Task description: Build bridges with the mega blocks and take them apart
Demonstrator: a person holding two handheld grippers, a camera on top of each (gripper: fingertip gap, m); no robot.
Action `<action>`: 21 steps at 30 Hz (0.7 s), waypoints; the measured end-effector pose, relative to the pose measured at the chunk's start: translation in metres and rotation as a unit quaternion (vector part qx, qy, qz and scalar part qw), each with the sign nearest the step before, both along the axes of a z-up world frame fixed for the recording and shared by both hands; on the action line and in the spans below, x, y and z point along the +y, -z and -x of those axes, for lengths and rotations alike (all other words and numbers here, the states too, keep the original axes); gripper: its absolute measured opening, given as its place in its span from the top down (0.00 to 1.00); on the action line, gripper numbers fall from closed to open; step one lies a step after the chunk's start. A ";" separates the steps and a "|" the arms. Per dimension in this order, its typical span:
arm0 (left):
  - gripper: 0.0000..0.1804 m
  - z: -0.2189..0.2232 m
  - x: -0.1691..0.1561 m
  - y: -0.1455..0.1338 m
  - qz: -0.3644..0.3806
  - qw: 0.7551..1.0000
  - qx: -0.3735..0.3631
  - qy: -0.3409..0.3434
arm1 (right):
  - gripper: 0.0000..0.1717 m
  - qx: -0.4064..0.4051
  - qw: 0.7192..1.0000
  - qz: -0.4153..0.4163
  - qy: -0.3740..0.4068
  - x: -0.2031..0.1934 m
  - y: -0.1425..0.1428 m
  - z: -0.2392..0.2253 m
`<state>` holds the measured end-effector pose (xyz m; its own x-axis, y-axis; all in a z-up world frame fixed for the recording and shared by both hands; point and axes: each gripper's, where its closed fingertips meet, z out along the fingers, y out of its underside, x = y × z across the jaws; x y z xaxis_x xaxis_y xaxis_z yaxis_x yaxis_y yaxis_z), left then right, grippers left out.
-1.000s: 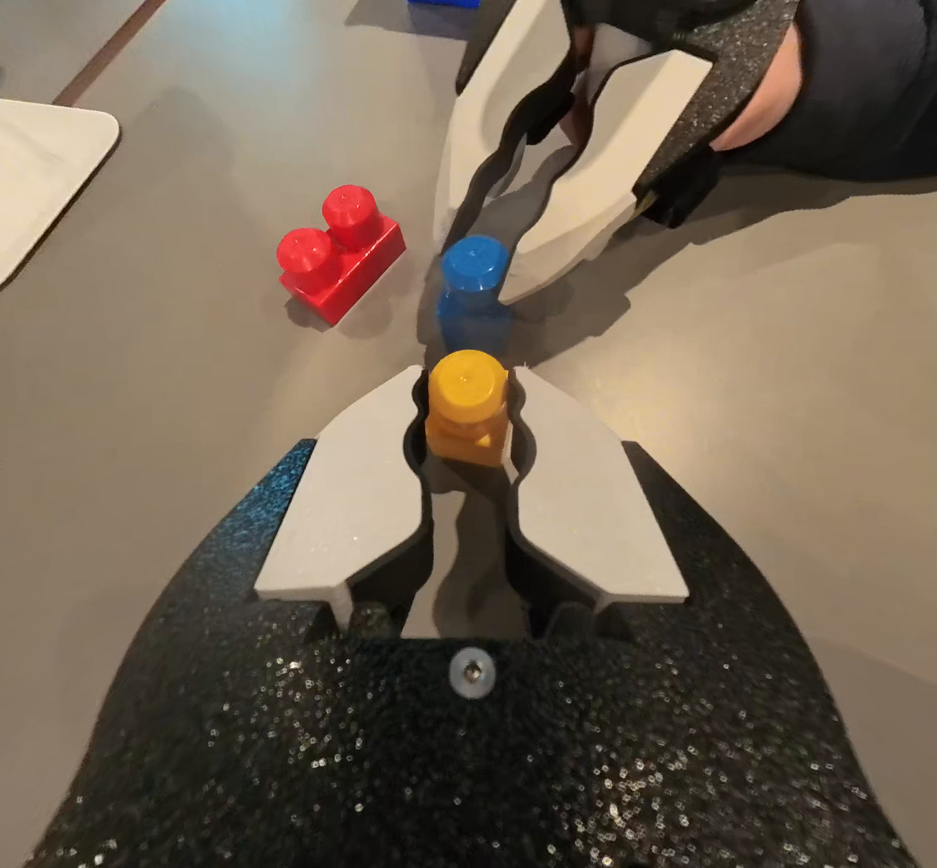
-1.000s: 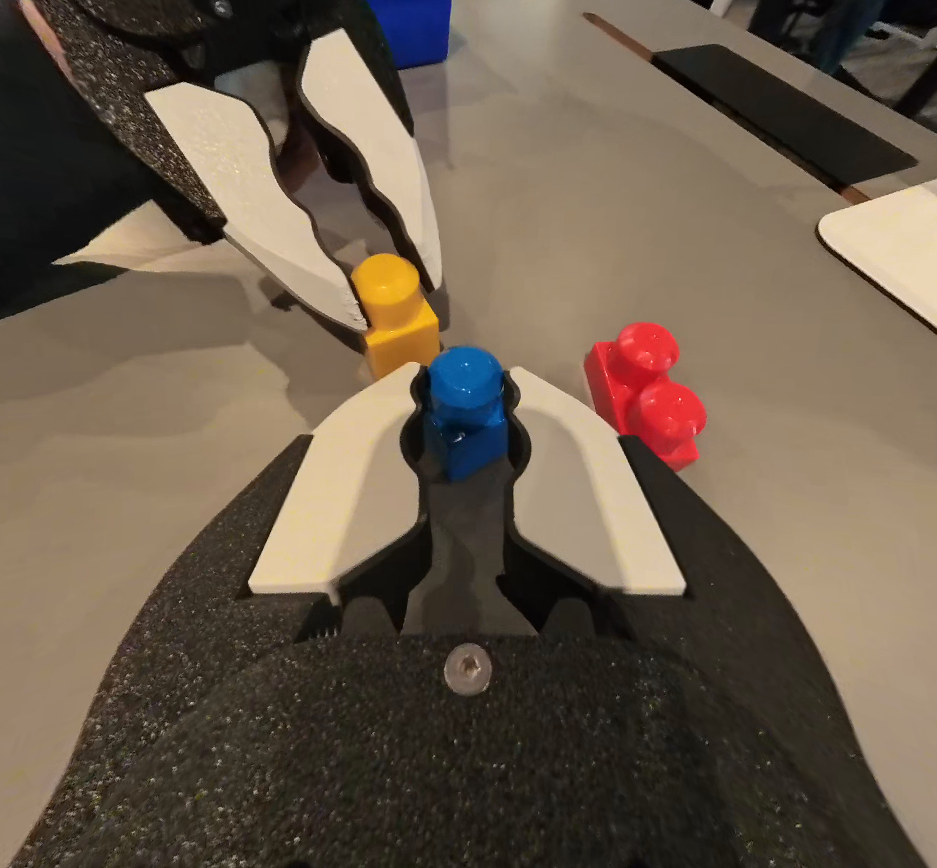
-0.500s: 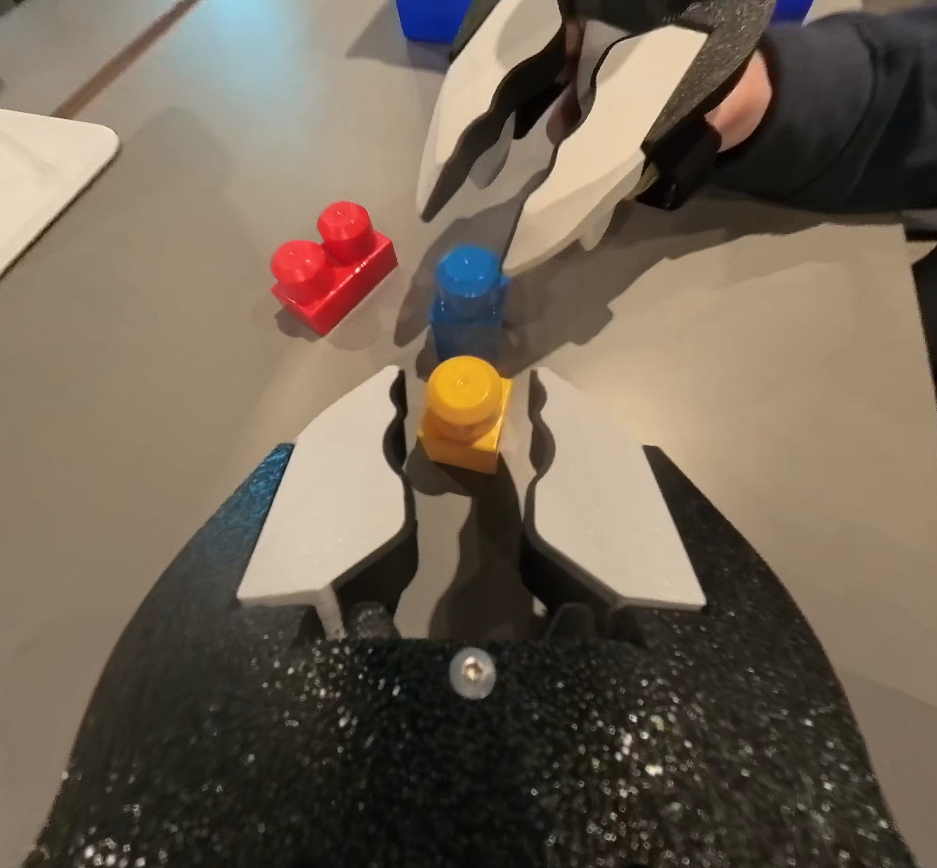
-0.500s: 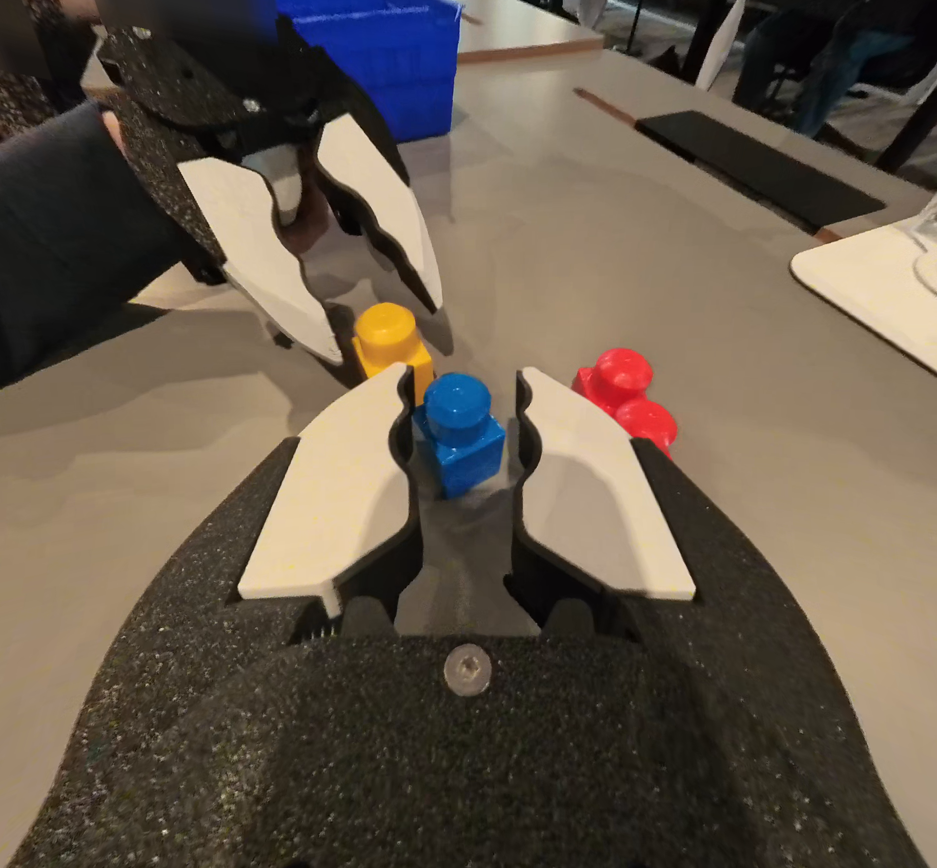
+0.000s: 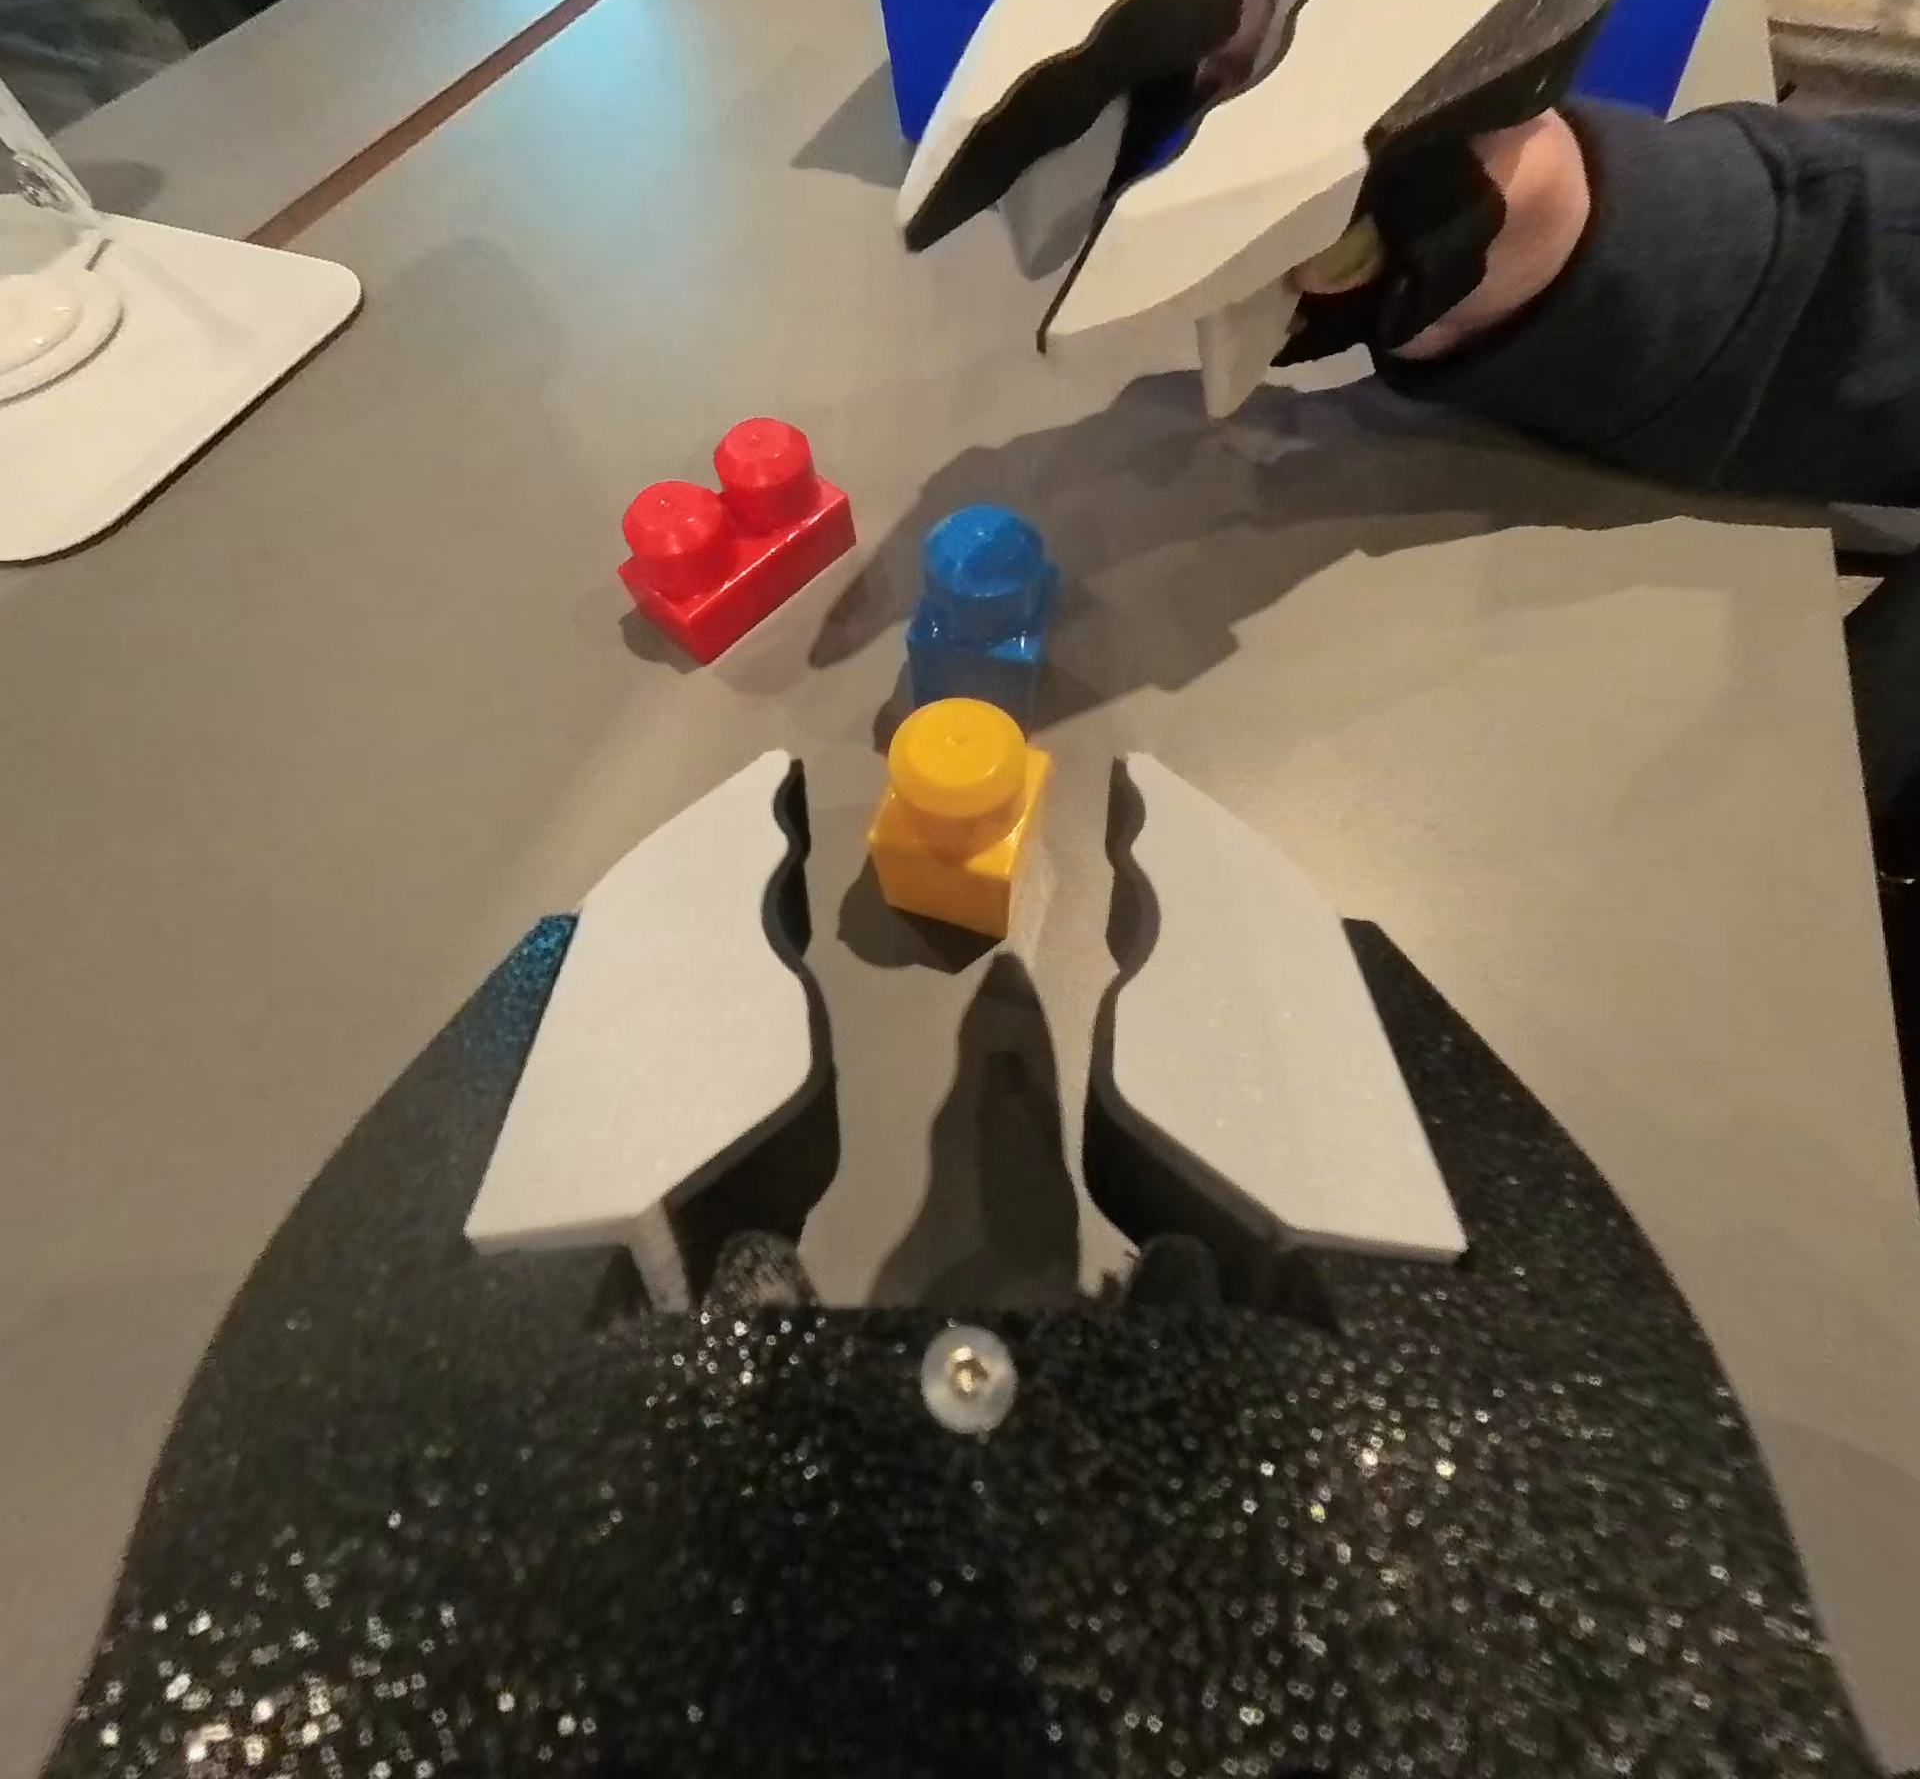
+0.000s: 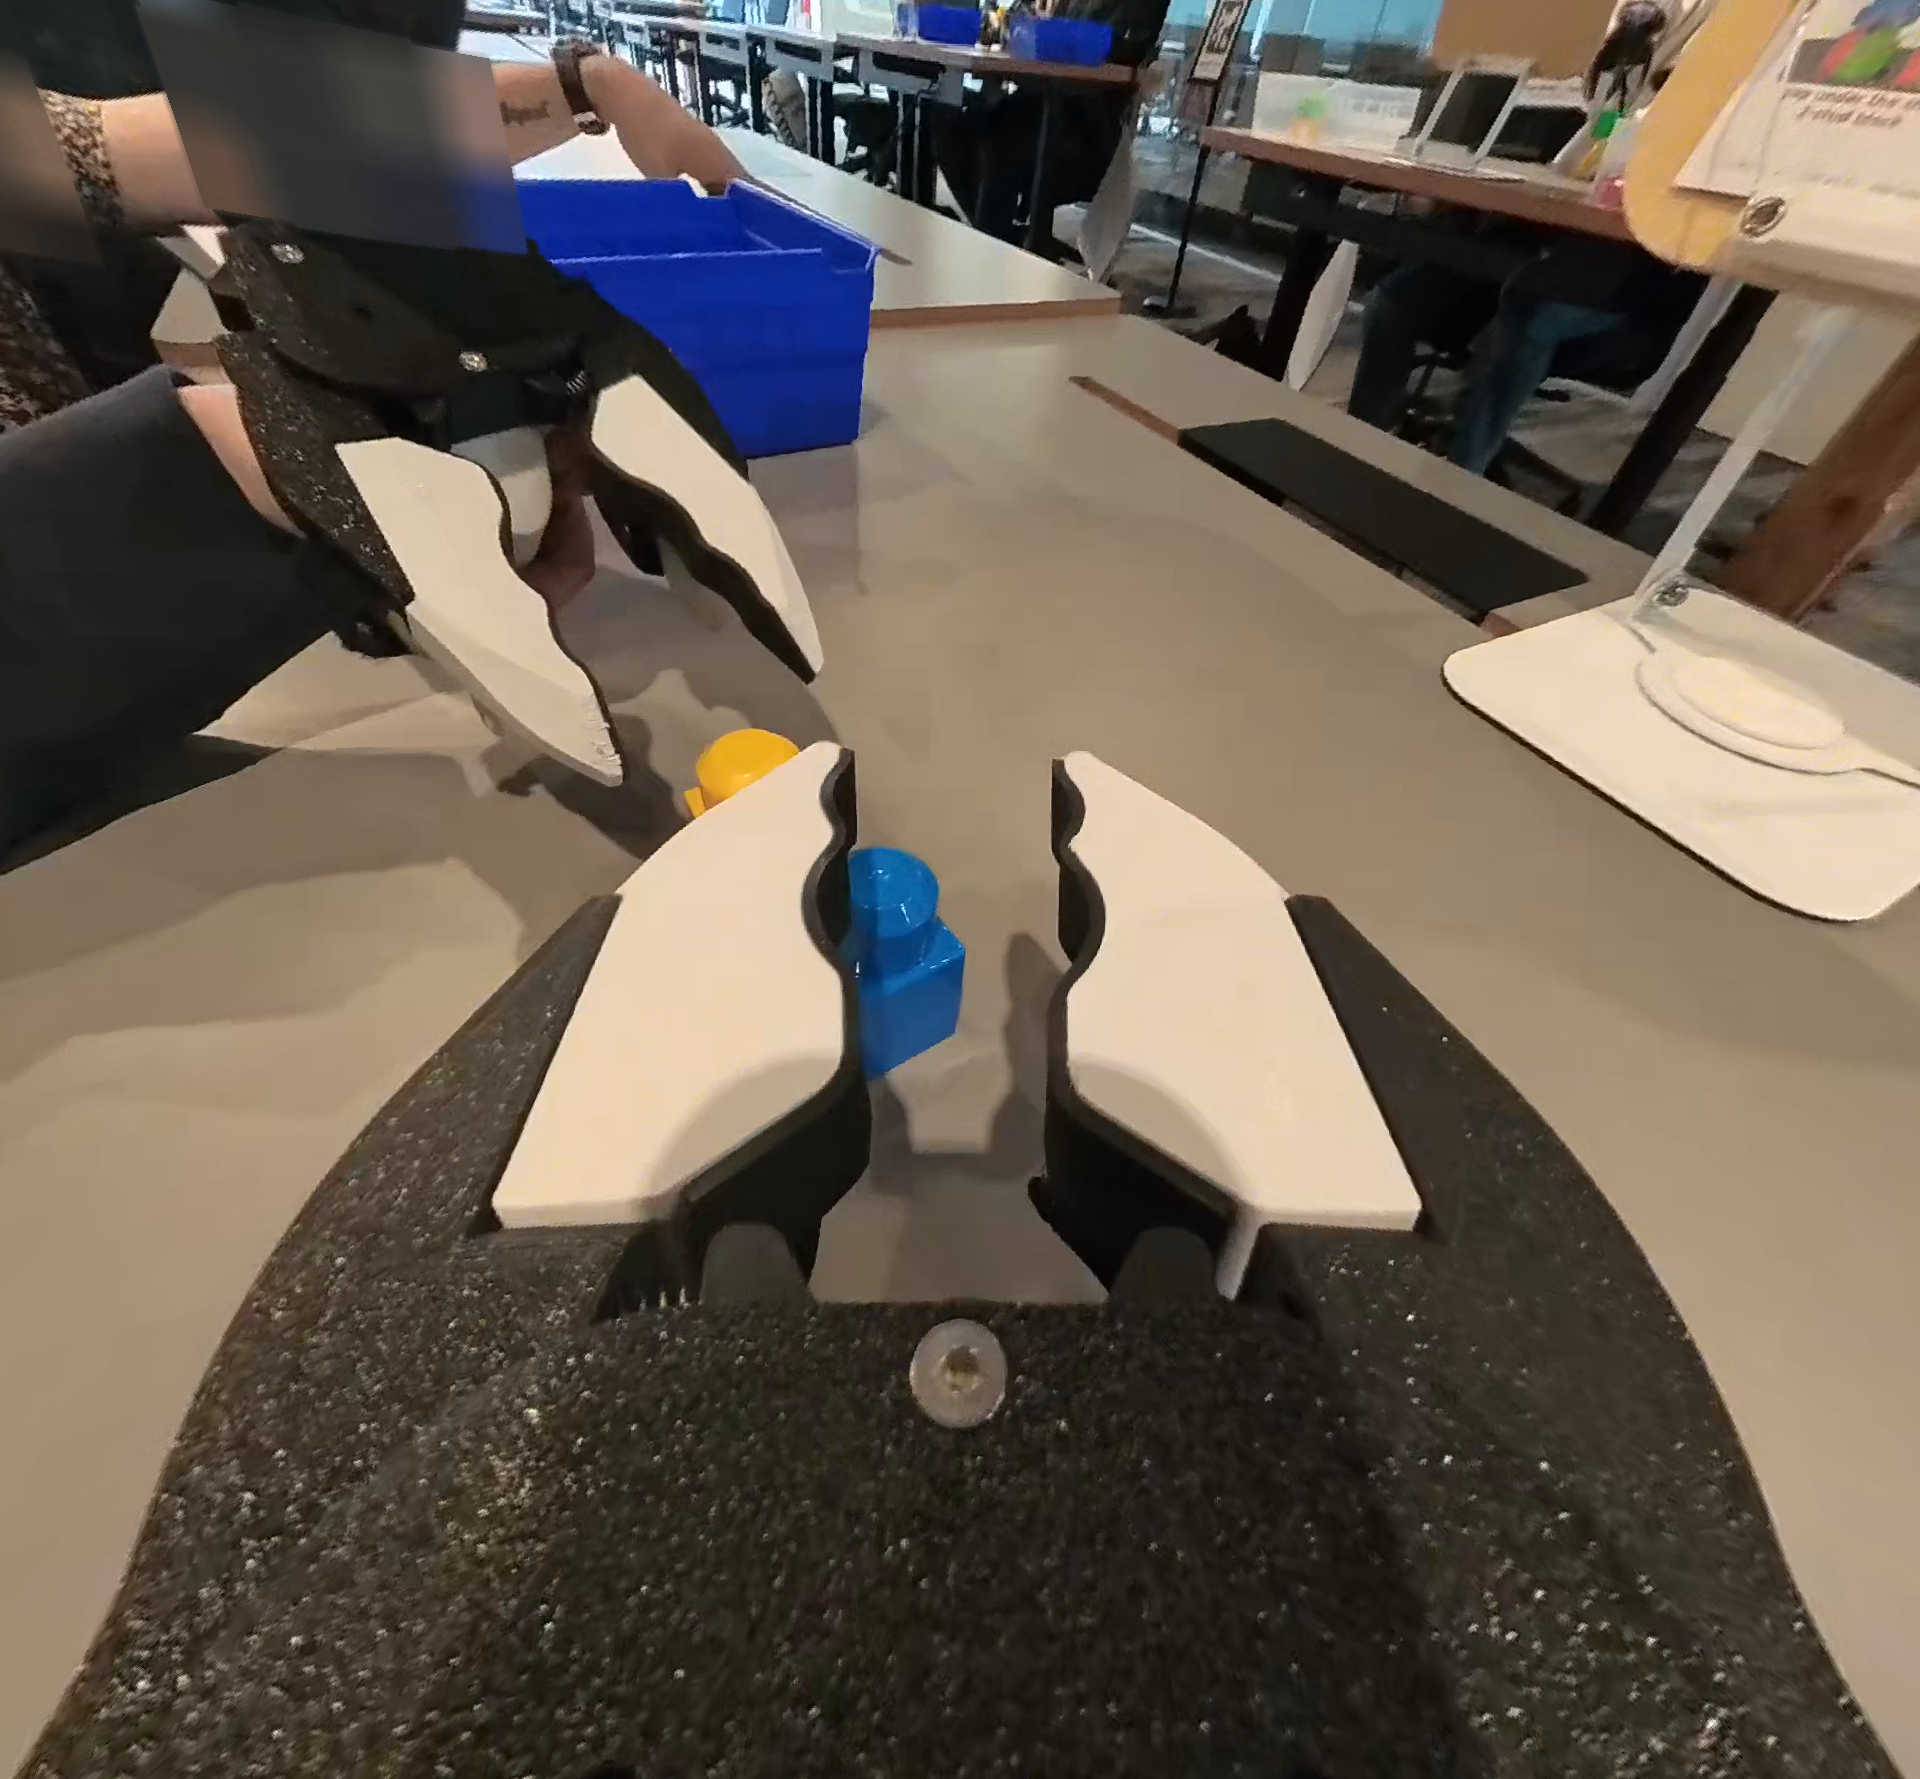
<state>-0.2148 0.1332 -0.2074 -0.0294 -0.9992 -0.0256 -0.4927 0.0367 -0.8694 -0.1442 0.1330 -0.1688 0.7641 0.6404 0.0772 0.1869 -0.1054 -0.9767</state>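
Three blocks (image 5: 954, 834) studs up, red block (image 5: 736, 536) long axis diagonal

Glossy plastic blocks (red block (image 5: 734, 540) shiniest); matt grey table (image 5: 1455, 794); sparkly rough gripper body.

A blue bin (image 6: 727, 316) is seen at the far side of the grey desk (image 6: 1039, 586), a white stand base (image 6: 1704, 742) at its edge.

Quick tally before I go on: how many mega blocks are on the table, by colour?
Red: 1, the two-stud block
Blue: 1, a single-stud block
Yellow: 1, a single-stud block
Total: 3, all standing loose on the grey table, none stacked, none held.
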 end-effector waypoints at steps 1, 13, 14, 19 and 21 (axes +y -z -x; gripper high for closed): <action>0.70 0.000 0.000 0.001 0.002 1.000 0.001 0.000 | 0.80 0.000 1.000 0.001 0.000 0.000 0.000 0.000; 0.68 0.002 0.003 0.004 0.007 1.000 0.006 -0.005 | 0.81 0.003 1.000 -0.002 -0.002 -0.001 0.000 0.000; 0.68 0.002 0.003 0.004 0.007 1.000 0.006 -0.005 | 0.81 0.003 1.000 -0.002 -0.002 -0.001 -0.001 0.000; 0.68 0.003 0.003 0.004 0.007 1.000 0.003 -0.007 | 0.81 0.004 1.000 -0.003 -0.003 -0.001 -0.001 0.000; 0.68 0.003 0.003 0.004 0.007 1.000 0.003 -0.007 | 0.81 0.004 1.000 -0.004 -0.005 -0.001 -0.001 0.000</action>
